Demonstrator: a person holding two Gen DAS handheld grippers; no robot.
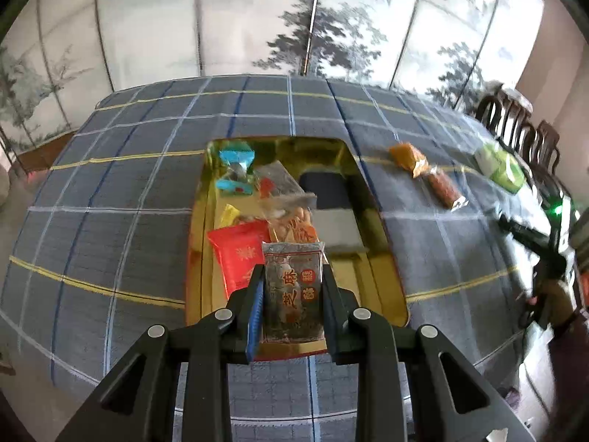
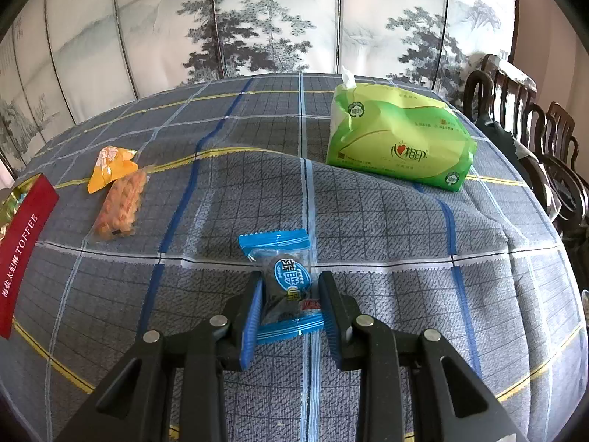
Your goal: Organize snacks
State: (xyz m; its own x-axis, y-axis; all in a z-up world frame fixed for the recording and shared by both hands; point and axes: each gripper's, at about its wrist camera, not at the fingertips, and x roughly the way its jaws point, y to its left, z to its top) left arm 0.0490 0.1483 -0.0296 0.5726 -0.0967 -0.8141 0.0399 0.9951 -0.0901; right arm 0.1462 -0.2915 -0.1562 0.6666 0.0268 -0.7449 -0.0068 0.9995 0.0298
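The left claw (image 1: 292,287) grips a dark snack packet (image 1: 292,294) between its pads, held over the near end of the gold tin (image 1: 383,228). The right claw (image 2: 291,298) is closed on a blue-wrapped candy (image 2: 285,283) on the bench (image 2: 405,258). Farther off lie an orange snack (image 2: 119,202) and a green tissue pack (image 2: 397,140).

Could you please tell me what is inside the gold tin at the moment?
The gold tin holds a blue-wrapped sweet, a red packet and clear-wrapped biscuits; anything beneath them is covered.
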